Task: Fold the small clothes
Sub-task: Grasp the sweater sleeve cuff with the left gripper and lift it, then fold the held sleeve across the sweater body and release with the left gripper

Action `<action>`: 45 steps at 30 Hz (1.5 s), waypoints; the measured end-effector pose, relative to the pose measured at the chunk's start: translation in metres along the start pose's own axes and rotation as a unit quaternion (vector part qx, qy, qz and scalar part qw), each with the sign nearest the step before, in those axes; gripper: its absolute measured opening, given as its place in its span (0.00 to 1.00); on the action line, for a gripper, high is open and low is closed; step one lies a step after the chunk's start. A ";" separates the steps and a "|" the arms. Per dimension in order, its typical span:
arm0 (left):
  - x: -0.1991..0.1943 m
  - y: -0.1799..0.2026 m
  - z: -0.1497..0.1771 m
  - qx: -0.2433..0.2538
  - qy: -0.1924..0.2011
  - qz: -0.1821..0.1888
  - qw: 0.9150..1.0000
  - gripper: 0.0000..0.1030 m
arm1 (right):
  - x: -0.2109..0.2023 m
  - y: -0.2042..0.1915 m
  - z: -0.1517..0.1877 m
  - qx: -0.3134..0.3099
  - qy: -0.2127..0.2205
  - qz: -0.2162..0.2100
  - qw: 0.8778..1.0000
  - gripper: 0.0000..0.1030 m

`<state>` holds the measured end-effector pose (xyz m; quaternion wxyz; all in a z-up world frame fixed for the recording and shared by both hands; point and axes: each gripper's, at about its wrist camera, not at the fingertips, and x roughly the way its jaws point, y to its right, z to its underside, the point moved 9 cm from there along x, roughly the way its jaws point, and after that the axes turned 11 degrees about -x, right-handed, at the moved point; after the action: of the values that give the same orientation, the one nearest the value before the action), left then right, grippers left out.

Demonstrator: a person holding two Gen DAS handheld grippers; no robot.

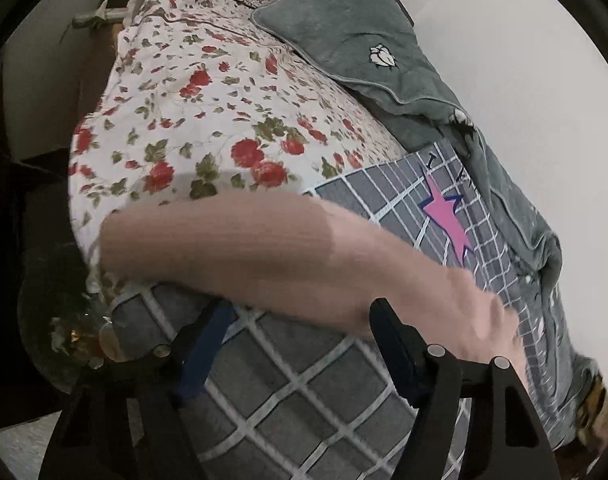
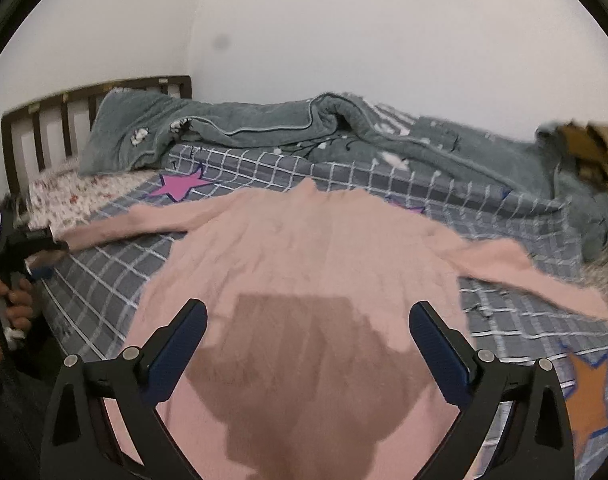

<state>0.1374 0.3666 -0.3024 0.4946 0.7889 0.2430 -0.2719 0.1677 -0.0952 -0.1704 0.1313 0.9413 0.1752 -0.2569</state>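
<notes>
A pink knit sweater (image 2: 304,256) lies spread flat on the grey checked bed sheet (image 2: 103,280), both sleeves stretched out to the sides. My right gripper (image 2: 308,320) is open and hovers above the sweater's body, casting a shadow on it. My left gripper (image 1: 299,316) is open at the end of the left sleeve (image 1: 231,252), with the sleeve lying across in front of its fingers. It also shows in the right wrist view (image 2: 47,248) at the sleeve's tip, held by a hand.
A grey-green fleece blanket (image 2: 344,132) is bunched along the wall side of the bed. A floral pillow (image 1: 191,92) lies by the dark wooden headboard (image 2: 63,108). A brown cloth (image 2: 596,148) sits at the far right. White walls stand behind.
</notes>
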 end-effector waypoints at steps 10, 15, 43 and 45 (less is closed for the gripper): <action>0.002 -0.003 -0.016 0.003 0.043 -0.047 0.998 0.21 | 0.030 0.037 -0.031 -0.011 0.029 0.024 0.999 0.97; -0.017 0.019 -0.014 0.063 0.082 -0.086 0.991 0.12 | 0.034 0.060 -0.022 0.023 0.040 0.014 0.999 0.97; 0.025 0.414 0.390 0.485 -0.017 0.056 0.873 0.14 | -0.039 0.276 0.092 0.272 0.018 0.084 0.958 0.97; 0.034 0.411 0.411 0.494 -0.035 0.050 0.868 0.21 | -0.040 0.280 0.094 0.278 0.022 0.078 0.957 0.97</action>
<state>0.3529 -0.1659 -0.2071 0.0617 0.9312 0.0200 -0.3588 0.2054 -0.3902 -0.1838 -0.1196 0.9568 0.0260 -0.2637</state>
